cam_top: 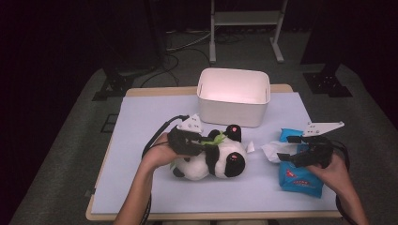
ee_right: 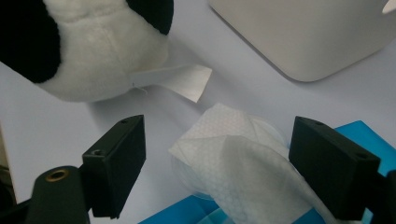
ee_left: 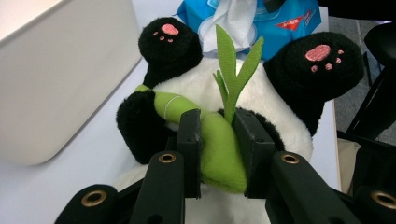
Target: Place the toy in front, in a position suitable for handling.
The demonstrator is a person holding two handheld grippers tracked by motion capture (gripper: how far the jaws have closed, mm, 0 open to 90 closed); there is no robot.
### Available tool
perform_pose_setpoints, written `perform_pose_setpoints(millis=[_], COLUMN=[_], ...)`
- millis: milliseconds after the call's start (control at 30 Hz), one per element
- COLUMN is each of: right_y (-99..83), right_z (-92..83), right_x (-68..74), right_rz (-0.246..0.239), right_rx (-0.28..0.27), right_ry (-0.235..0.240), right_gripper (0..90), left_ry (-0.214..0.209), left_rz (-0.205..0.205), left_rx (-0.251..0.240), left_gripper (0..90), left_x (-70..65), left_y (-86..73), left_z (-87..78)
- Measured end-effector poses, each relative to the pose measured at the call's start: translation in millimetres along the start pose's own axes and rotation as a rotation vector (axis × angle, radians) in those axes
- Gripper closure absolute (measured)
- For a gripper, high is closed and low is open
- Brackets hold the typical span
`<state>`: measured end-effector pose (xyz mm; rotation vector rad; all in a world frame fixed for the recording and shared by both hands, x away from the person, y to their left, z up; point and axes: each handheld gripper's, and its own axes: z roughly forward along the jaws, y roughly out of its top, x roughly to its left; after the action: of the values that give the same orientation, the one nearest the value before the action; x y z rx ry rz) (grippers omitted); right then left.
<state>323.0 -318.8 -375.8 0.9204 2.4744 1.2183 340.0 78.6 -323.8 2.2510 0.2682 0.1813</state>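
A black-and-white panda plush (cam_top: 220,161) lies on its back mid-table, pink-soled feet pointing at the bin. It hugs a green bamboo stalk (ee_left: 219,154). My left gripper (cam_top: 202,142) is shut on that stalk, and its pads (ee_left: 189,135) squeeze the stalk from both sides below the leaves. To the right lies a blue wipes pack (cam_top: 300,178) with a white wipe (ee_right: 238,158) pulled up out of its opening. My right gripper (ee_right: 224,144) hovers open over it, the wipe between the wide jaws and touching neither pad (ee_right: 119,158).
A white rectangular bin (cam_top: 233,96) stands at the back centre, just beyond the panda. The panda's white tag (ee_right: 177,81) lies on the pale blue tabletop (cam_top: 141,122) between plush and pack. The pack sits near the table's right edge.
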Motion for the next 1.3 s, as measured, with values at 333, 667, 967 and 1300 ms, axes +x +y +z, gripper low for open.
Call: perform_pose_setpoints(millis=[333, 667, 967, 1300], right_y=[-1.1, -3.3, -2.9, 1.7], right_z=[-0.9, 0.1, 3.9, 8.3], right_x=[-0.5, 0.0, 0.5, -3.3], right_rz=[0.0, -0.009, -0.032, -0.079], right_rx=[0.0, 0.019, 0.055, 0.152], right_ry=[0.001, 0.008, -0.006, -0.066], right_gripper=[17.7, 17.8, 19.3, 43.3], left_ry=[-0.019, -0.056, -0.067, -0.047], left_rz=[0.004, -0.005, -0.023, -0.06], left_rx=[0.024, 0.036, 0.015, -0.001], left_gripper=[73.4, 70.7, 48.3, 33.2], left_x=[-2.3, -11.3, -12.4, -8.8], left_y=[11.0, 5.2, 2.7, -18.9], left_z=[24.2, 41.1, 28.7, 6.8])
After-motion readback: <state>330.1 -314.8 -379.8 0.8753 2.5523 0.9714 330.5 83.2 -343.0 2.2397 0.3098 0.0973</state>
